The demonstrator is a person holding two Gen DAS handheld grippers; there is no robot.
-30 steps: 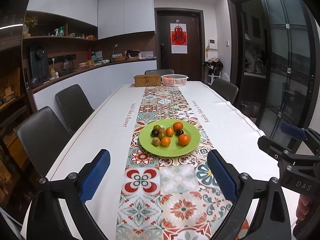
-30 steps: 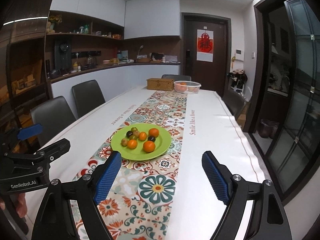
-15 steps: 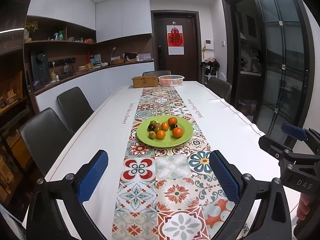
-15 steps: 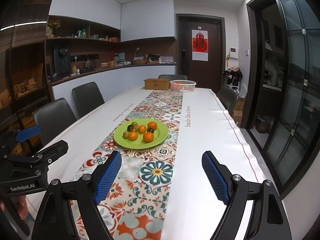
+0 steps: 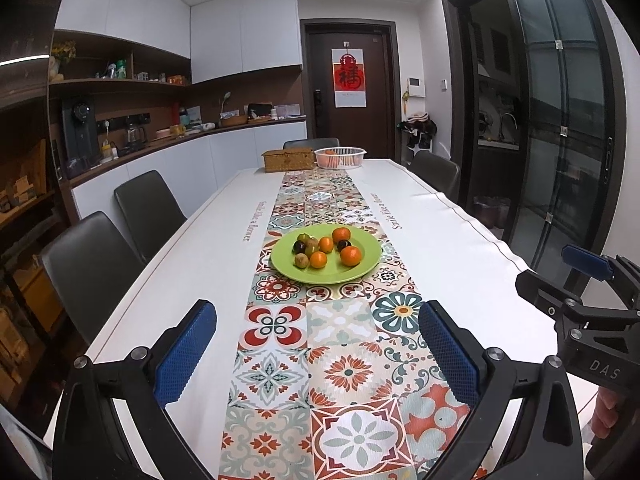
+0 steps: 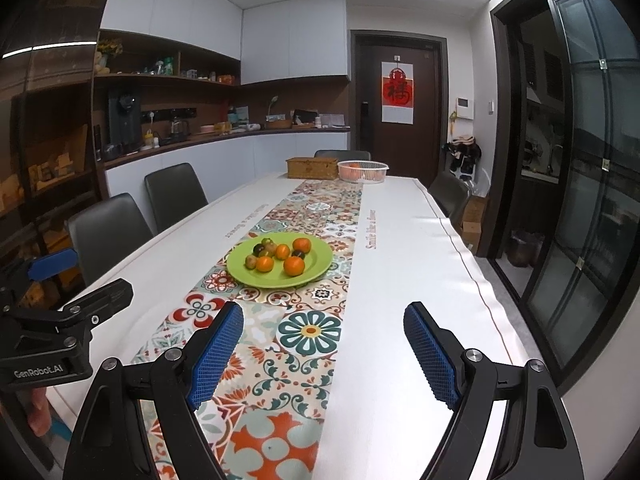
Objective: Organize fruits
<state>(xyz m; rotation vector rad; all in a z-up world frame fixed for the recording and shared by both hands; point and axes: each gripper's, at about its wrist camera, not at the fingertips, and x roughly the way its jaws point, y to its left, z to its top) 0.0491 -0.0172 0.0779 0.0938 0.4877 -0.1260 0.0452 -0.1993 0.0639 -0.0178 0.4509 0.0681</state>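
Together, small orange, green and dark round fruits are piled on a round lime-green plate mid-table, presumably for sorting. Both the left gripper and the right gripper are held spread and empty, well short of it.

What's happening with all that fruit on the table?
A person holds a gripping tool in each hand. The left tool and right tool are both open, holding nothing, above the near end of the table. Oranges and small dark fruits sit together on the green plate. A white basket at the far end holds something orange.
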